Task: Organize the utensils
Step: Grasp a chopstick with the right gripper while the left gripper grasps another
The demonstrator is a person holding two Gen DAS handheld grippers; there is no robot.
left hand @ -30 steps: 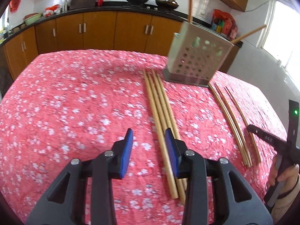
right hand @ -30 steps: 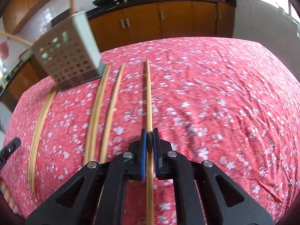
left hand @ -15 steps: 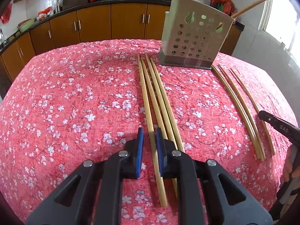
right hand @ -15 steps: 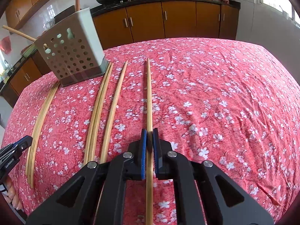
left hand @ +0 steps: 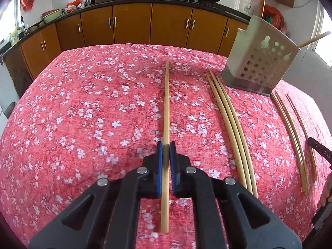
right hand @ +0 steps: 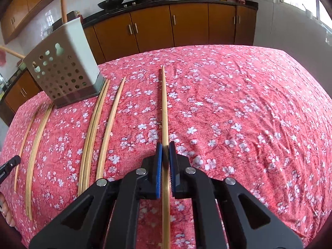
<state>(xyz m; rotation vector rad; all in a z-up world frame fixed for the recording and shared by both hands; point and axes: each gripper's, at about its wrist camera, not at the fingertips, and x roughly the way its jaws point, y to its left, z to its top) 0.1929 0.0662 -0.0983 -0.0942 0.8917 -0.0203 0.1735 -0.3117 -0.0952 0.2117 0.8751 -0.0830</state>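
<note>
My left gripper (left hand: 166,145) is shut on one bamboo chopstick (left hand: 166,103), held just above the red floral cloth. Three loose chopsticks (left hand: 228,122) lie to its right. My right gripper (right hand: 165,145) is shut on another chopstick (right hand: 164,103). Loose chopsticks (right hand: 99,128) lie to its left. The perforated metal utensil holder (left hand: 259,62) stands at the far right of the left wrist view and at the far left of the right wrist view (right hand: 62,68), with chopsticks sticking out of it.
More chopsticks (left hand: 290,124) lie beyond the holder near the table's right edge. The right gripper's tool and hand (left hand: 323,166) show at that edge. The red floral cloth (right hand: 249,124) covers the table. Wooden kitchen cabinets (left hand: 134,25) stand behind.
My left gripper closed on one chopstick of the left group and moved it leftward away from the others. The right gripper stays shut on its chopstick.
</note>
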